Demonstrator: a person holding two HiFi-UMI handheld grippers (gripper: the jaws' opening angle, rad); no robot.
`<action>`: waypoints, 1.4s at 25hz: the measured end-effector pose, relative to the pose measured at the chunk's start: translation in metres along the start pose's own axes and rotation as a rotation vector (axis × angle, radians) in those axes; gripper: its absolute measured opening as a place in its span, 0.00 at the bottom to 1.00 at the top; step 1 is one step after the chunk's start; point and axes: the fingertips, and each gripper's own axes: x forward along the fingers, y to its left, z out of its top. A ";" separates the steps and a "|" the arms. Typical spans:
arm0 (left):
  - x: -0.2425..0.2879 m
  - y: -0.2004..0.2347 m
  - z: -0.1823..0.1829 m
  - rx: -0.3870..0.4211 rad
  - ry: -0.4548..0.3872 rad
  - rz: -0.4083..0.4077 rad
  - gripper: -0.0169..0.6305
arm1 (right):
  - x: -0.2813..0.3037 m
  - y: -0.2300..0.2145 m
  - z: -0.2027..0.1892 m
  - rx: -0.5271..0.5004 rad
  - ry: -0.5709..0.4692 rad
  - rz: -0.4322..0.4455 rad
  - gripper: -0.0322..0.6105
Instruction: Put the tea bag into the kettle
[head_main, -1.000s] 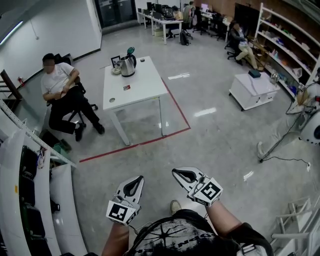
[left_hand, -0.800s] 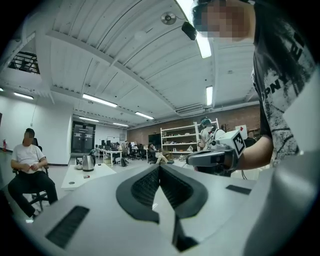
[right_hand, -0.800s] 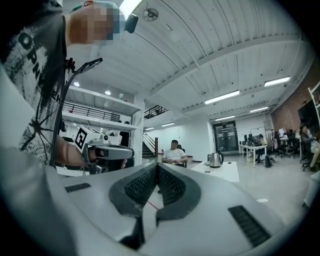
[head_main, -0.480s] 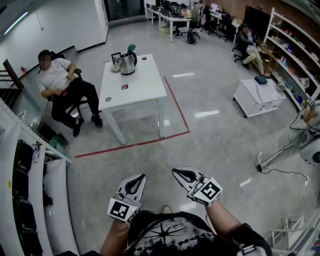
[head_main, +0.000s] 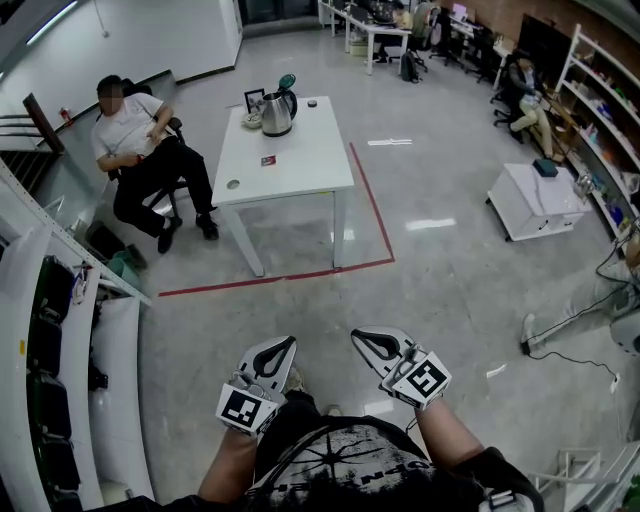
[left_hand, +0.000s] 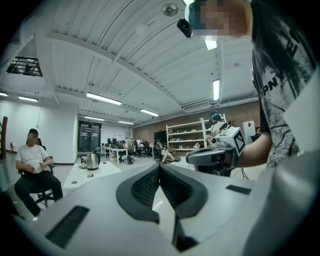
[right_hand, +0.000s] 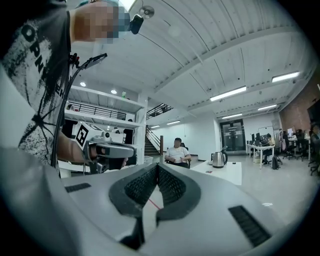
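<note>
A steel kettle with its lid up stands at the far end of a white table, well ahead of me. A small red tea bag lies on the tabletop nearer than the kettle. Both grippers are held low in front of my body, far from the table. My left gripper and right gripper are shut with nothing between the pads. The left gripper view shows its shut jaws and the kettle far off. The right gripper view shows its shut jaws, the kettle and the tea bag.
A person sits on a chair just left of the table. Red tape marks the floor round the table. White shelving runs along my left; a white cabinet and a floor cable lie to the right.
I have walked forward with both grippers held as before; the table and kettle have shifted right in the head view. Both jaws stay shut.
</note>
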 end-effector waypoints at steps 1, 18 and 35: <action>0.001 0.002 0.000 0.000 0.001 -0.001 0.04 | 0.004 -0.001 -0.003 0.004 0.007 0.002 0.07; 0.051 0.118 -0.002 -0.008 -0.008 -0.038 0.04 | 0.116 -0.068 -0.012 -0.009 0.050 -0.016 0.07; 0.099 0.257 -0.006 -0.013 -0.042 -0.133 0.04 | 0.242 -0.139 0.001 -0.032 0.039 -0.099 0.07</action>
